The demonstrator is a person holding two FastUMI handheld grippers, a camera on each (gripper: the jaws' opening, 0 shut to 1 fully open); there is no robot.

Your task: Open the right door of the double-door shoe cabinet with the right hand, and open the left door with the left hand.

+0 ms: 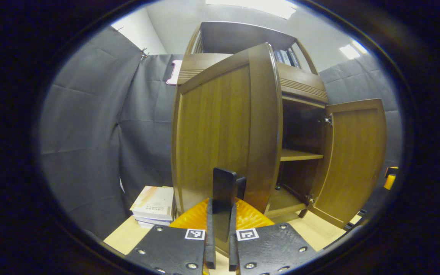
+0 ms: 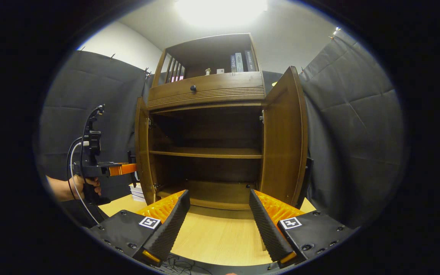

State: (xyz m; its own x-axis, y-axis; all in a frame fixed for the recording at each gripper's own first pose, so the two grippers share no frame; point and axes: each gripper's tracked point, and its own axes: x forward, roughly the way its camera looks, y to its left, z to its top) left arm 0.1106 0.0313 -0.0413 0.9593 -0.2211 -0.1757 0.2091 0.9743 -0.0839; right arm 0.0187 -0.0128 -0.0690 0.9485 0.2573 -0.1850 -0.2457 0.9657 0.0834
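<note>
Both doors of the tall brown wooden shoe cabinet (image 2: pixel 208 91) stand open. Cabinet sits on a pale wood floor (image 2: pixel 212 238) against the black cloth wall (image 2: pixel 353 126), seen front-on in the right gripper view.

Left door (image 1: pixel 220 130): swung well out, its outer face toward the left gripper's camera and close to it. In the right gripper view the same door (image 2: pixel 142 149) shows edge-on at the cabinet's left side.

Right door (image 2: pixel 284 137): swung out past square, inner face showing; in the left gripper view it (image 1: pixel 351 160) hangs off its hinges at the far right.

Interior: dark, one wooden shelf (image 2: pixel 208 152) across the middle, bottom board below it.

Upper part: a drawer front with a small dark round knob (image 2: pixel 193 88), and above it an open compartment with a few upright books (image 2: pixel 240 62).

Stack of books (image 1: pixel 154 206) lies on the floor just left of the cabinet, beside the open left door.

Left gripper (image 1: pixel 222 229): jaws narrow, pressed from both sides on a dark flat handle (image 1: pixel 223 187) at the left door's free edge. In the right gripper view this gripper (image 2: pixel 122 169) is held by a hand (image 2: pixel 86 187) and reaches the left door's edge.

Right gripper (image 2: pixel 218 217): jaws spread wide, holding nothing, low in front of the cabinet opening, clear of both doors.
</note>
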